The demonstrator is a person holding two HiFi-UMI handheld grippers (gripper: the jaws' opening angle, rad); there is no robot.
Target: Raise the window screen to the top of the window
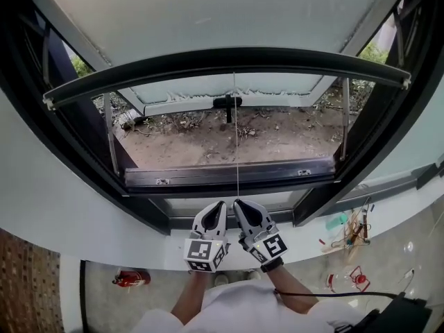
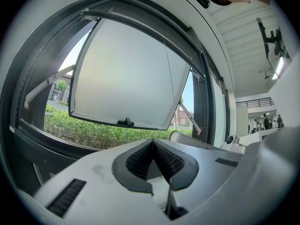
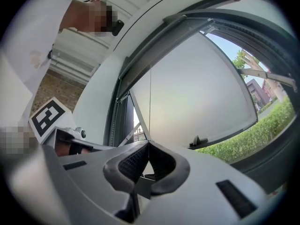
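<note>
Nearest in, the person's white sleeves (image 1: 208, 309) are filling the bottom of the head view. Just beyond them the two grippers are sitting side by side, marker cubes facing back.

The left gripper (image 1: 220, 205) is pressing its jaws together on nothing, tips meeting bare in its own view. The right gripper (image 1: 239, 204) is clamping its jaws on the thin pull cord (image 1: 236, 151), which is leaving its tips and running straight up.

That cord is leading to the window screen's dark bar (image 1: 229, 60), which is stretching across the upper part of the opening, close under the top of the window frame (image 1: 229, 179). I cannot make out the mesh itself.

Beyond it the sash is standing open outward, its handle (image 1: 227, 103) showing, with bare soil (image 1: 208, 141) below and a green hedge (image 2: 84, 130) further out.

My read: the raise is well along, and only the last stretch to the top is remaining. The next move is calling for steady tension on the cord, so the bar seats gently and does not snap home. The free left gripper is looking ready to take over the cord.

As for writing, only the cubes' black-and-white square patterns are showing; no brand or label is legible.
</note>
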